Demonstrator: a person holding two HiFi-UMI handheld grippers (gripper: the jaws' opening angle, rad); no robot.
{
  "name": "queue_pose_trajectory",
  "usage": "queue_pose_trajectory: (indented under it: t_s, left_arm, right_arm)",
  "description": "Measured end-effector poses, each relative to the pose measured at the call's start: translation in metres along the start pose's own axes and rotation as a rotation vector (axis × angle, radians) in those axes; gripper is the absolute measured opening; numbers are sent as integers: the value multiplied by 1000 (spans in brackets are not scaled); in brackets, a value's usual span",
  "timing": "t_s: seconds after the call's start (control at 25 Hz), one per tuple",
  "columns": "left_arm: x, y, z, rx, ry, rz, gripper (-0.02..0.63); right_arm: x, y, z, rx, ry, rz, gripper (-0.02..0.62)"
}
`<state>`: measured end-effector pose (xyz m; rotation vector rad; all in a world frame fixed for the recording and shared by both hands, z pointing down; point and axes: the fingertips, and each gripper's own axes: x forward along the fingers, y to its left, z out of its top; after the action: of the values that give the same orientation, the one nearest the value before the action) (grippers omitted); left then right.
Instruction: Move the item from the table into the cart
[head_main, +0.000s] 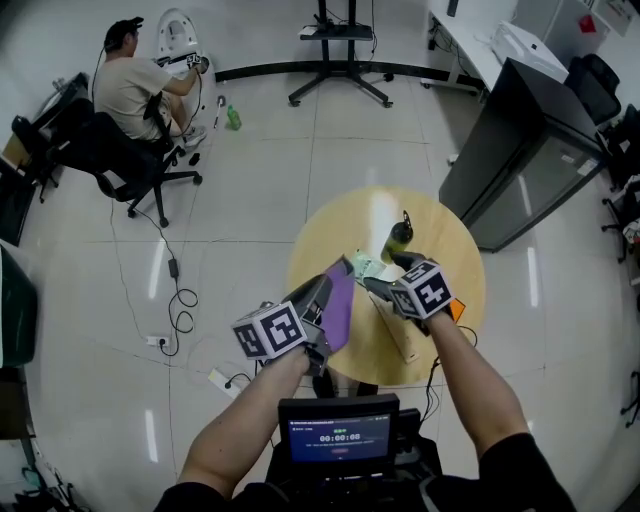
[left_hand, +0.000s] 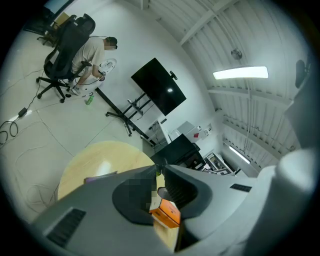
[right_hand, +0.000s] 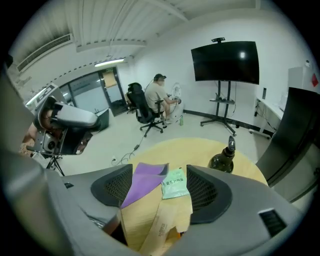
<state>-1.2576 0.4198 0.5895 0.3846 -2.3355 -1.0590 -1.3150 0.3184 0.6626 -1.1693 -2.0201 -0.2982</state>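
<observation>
Okay, right gripper (right_hand: 160, 171) is wide open, purple sheet (right_hand: 142, 182) and green packet (right_hand: 175, 184) lying on the table (right_hand: 200, 150) framed between its jaws; left gripper (left_hand: 160, 170) is closed, empty.

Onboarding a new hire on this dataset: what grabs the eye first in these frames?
The round yellow table at centre, holding a purple sheet, a green packet and a dark bottle. The right gripper points at them, jaws wide apart. A person sits at the head view's upper left.

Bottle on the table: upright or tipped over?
Upright. In the right gripper view the bottle stands on its base on the table, neck pointing up.
</observation>
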Motion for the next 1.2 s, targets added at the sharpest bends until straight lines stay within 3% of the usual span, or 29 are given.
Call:
queue_pose_trajectory:
  t_s: [0.36,0.68,1.04,1.2]
  left_arm:
    - [47,78,-11,15,133,174,61]
    - [83,102,-21,16,174,208,74]
    - [104,143,-7,9,196,237,81]
    - [112,151,-9,-9,208,235,83]
  right_arm:
    - [97,-29,-34,-69,228,98,339]
    - [147,-49,-44,-202,325,133,339]
    - [205,-55,-62,-259,471,188,339]
    - [212,-74,-75,-309,540,133,336]
